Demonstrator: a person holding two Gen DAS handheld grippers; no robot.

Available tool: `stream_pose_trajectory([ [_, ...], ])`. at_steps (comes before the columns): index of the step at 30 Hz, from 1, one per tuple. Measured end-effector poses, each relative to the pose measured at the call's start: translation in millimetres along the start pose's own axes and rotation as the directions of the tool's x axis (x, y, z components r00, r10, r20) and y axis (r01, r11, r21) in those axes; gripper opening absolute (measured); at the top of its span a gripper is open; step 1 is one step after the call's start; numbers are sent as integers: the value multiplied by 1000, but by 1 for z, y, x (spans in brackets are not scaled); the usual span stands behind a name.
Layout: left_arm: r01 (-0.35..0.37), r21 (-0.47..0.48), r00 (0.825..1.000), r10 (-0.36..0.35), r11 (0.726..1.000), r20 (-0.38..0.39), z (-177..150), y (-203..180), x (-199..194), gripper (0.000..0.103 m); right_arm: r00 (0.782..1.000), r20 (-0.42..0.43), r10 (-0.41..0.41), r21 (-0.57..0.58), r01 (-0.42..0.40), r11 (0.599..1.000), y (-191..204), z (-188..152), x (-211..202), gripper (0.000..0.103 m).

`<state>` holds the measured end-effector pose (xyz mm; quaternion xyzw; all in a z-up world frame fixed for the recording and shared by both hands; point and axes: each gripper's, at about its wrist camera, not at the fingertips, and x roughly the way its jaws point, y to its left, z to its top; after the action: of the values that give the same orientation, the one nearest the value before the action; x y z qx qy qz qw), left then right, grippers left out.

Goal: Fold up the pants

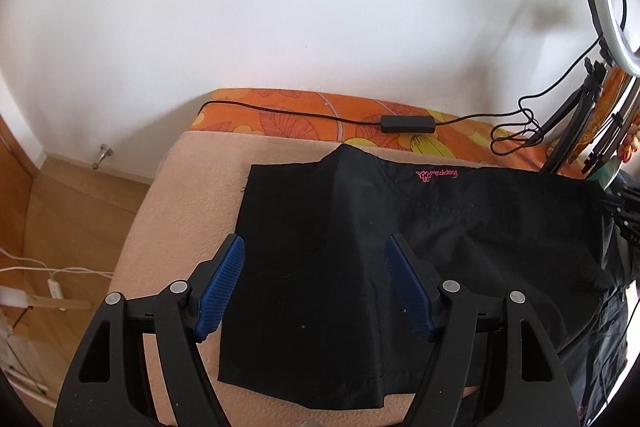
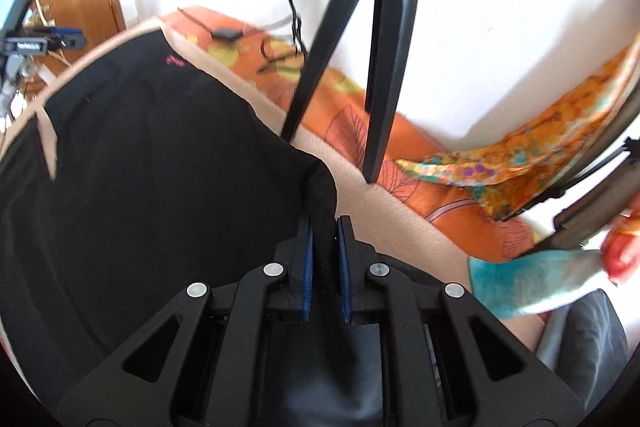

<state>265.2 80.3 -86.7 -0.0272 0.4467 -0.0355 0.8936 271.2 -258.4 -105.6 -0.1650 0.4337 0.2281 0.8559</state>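
The pants [image 1: 400, 259] lie flat on a beige blanket [image 1: 168, 227] spread over the bed, black, already partly folded, with their long axis running across the left wrist view from the hem end at the left to the far end at the right. A small pink logo [image 1: 437, 175] sits near the far edge.

The left tongs [image 1: 316, 255] hang over the left end with the jaws wide; the cloth lies below and between the blue pads [image 1: 224, 279], which press on nothing. The right tongs [image 2: 325, 227] are at the other end, jaws narrow and clamped on a bunched corner of the pants [image 2: 160, 167], which rises in a ridge from the blanket [image 2: 384, 203] up into the pads (the grip looks firm, though the cloth within is dark and hard to read).

So the coming move, as I judge it, turns on this: the right hand has its end and the left does not, and the left end lies straight ahead of and under the open left jaws. The left hand is the nearer one to that end.

Counted: one pair of pants, two tongs, one blanket, one orange flowered sheet [image 1: 304, 119] behind it, one tripod [image 2: 360, 47] showing two legs in the right wrist view, one black cable [image 1: 312, 115] with an inline box [image 1: 408, 123], and one patterned cloth [image 2: 520, 163] off to the right.
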Motion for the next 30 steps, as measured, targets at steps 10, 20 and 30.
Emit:
stream_pose_trajectory([
  [10, 103, -112, 994, -106, 988, -18, 15, 1, -4, 73, 992, 114, 52, -38, -48, 998, 66, -21, -100, 10],
  [20, 192, -203, 973, -214, 960, -89, 38, -30, 6, 73, 990, 47, 135, -88, -131, 987, 134, -67, -107, 10],
  [30, 116, -113, 962, -140, 987, -234, 36, -90, 35, 73, 984, 3, 176, -115, -174, 978, 162, -89, -106, 10],
])
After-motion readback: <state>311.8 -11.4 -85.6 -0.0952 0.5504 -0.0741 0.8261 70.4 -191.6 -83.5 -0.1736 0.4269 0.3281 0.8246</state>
